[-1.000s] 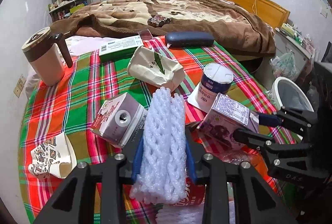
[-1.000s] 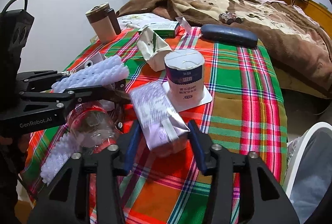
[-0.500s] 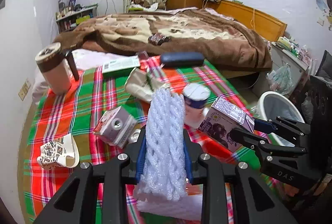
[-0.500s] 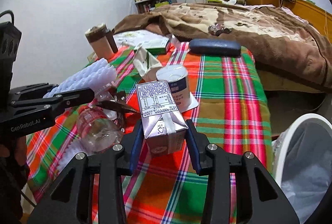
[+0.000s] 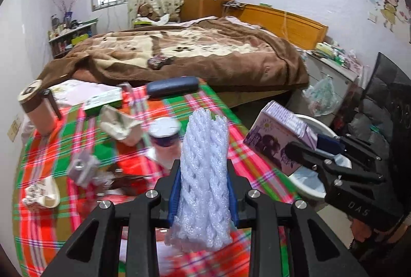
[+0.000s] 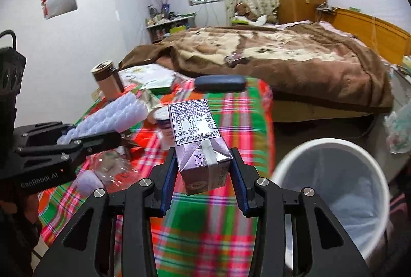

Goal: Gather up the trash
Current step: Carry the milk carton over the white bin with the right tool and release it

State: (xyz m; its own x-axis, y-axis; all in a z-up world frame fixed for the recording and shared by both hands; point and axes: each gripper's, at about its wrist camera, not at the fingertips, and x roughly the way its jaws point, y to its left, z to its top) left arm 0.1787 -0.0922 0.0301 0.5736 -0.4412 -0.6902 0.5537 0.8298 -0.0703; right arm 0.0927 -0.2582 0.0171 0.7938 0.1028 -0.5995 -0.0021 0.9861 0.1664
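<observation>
So, my left gripper is clamped on the white foam fruit net, held up over the plaid tablecloth. My right gripper is clamped on the purple drink carton, w/ the white trash bin just beside it, lower right.

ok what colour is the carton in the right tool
Purple, with a white printed label panel on top; the carton shows best in the right wrist view.
</observation>
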